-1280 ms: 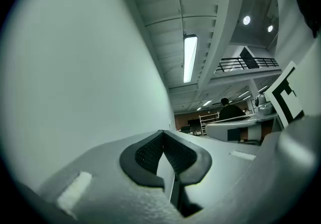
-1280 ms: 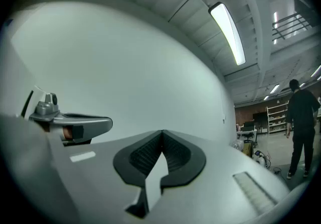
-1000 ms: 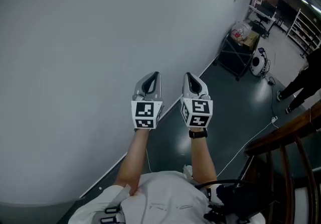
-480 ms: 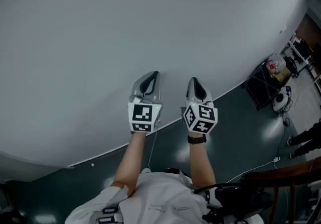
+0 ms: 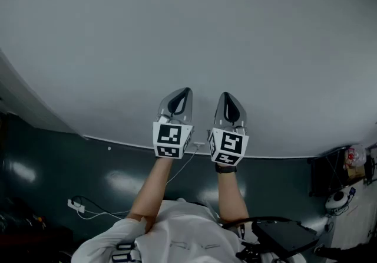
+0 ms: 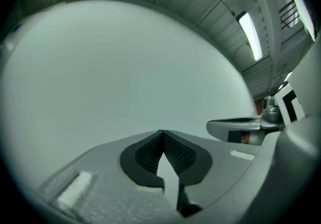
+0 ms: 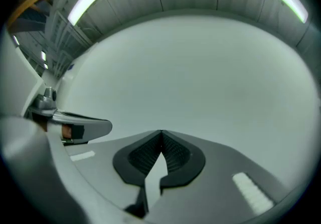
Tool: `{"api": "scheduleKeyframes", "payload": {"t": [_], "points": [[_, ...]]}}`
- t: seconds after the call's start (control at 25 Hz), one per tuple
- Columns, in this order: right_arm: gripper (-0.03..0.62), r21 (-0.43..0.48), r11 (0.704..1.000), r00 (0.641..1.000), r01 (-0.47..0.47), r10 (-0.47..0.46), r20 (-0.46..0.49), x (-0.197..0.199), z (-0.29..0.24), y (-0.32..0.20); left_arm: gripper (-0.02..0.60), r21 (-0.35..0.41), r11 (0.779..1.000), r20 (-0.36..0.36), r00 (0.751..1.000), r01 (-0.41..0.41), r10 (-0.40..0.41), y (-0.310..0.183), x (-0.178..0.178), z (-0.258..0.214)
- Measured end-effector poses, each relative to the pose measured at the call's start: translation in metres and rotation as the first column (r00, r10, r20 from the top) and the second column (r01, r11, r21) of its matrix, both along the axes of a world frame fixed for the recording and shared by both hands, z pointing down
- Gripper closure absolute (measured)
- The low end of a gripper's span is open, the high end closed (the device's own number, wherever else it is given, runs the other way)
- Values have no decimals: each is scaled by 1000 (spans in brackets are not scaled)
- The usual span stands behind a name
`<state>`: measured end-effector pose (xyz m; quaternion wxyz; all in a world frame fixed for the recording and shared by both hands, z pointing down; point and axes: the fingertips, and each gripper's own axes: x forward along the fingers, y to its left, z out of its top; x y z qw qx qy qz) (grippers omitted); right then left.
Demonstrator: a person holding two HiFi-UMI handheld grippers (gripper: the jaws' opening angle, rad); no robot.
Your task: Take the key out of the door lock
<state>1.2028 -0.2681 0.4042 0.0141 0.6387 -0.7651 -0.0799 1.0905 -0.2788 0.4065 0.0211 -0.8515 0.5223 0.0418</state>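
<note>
Two claws shut on nothing: left gripper [image 5: 186, 91] and right gripper [image 5: 227, 95] point side by side at a bare grey wall [image 5: 188, 26]. Key and door lock appear in no view. Judgement: key is small, light, stiff metal; pinch its flat head, pull straight.

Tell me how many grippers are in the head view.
2. The left gripper is just left of centre and the right gripper is close beside it. Both are shut and empty, pointing at a plain wall. None seem hidden.
</note>
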Motion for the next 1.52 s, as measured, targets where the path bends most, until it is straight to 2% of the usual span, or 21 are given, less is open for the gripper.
{"api": "scheduleKeyframes", "payload": {"t": [0.08, 0.16, 0.24, 0.32, 0.4, 0.52, 0.6, 0.72, 0.84, 1.0, 1.12, 1.2, 1.36, 1.44, 1.52], "points": [[591, -19, 993, 993, 121, -121, 3, -34, 7, -4, 580, 10, 996, 5, 996, 92, -92, 14, -26, 2], [589, -38, 974, 974, 225, -225, 16, -74, 17, -3, 580, 9, 980, 3, 980, 198, -198, 26, -62, 4], [589, -62, 944, 946, 325, -323, 32, -116, 25, 2, 580, 2, 954, 7, 954, 301, -301, 39, -101, 4], [589, -72, 904, 906, 422, -418, 62, -155, 25, 9, 580, 1, 918, 30, 918, 396, -396, 57, -136, 0], [588, -61, 852, 853, 520, -514, 91, -199, 14, 18, 580, 20, 867, 65, 865, 497, -498, 78, -177, -8], [588, -50, 752, 753, 657, -652, 89, -273, 0, 46, 580, 33, 771, 69, 768, 636, -637, 116, -245, -19], [550, -75, 695, 699, 715, -711, 77, -317, 2, 66, 580, 32, 711, 62, 709, 702, -703, 141, -283, -21], [589, -125, 647, 659, 752, -746, 95, -366, 11, 89, 580, 35, 635, 59, 633, 772, -772, 178, -327, -17], [591, -133, 601, 613, 788, -785, 84, -415, 9, 117, 580, 20, 559, 31, 559, 829, -829, 217, -370, -19], [595, -123, 540, 548, 833, -835, 44, -489, 2, 166, 580, 31, 423, 26, 422, 906, -906, 280, -440, -22], [599, -124, 469, 476, 874, -879, 24, -550, 5, 210, 580, 28, 332, 33, 331, 943, -943, 327, -495, -18], [599, -120, 419, 424, 900, -905, 20, -590, 2, 240, 580, 28, 285, 31, 284, 958, -958, 356, -528, -20], [599, -101, 327, 331, 940, -943, 23, -661, -12, 294, 580, 34, 207, 32, 206, 978, -978, 408, -588, -26], [599, -91, 278, 281, 956, -959, 23, -688, -17, 324, 580, 18, 165, 5, 165, 986, -986, 436, -613, -26], [597, -99, 213, 217, 972, -976, 26, -710, -14, 354, 580, -16, 146, -62, 145, 989, -988, 463, -632, -24]]}}
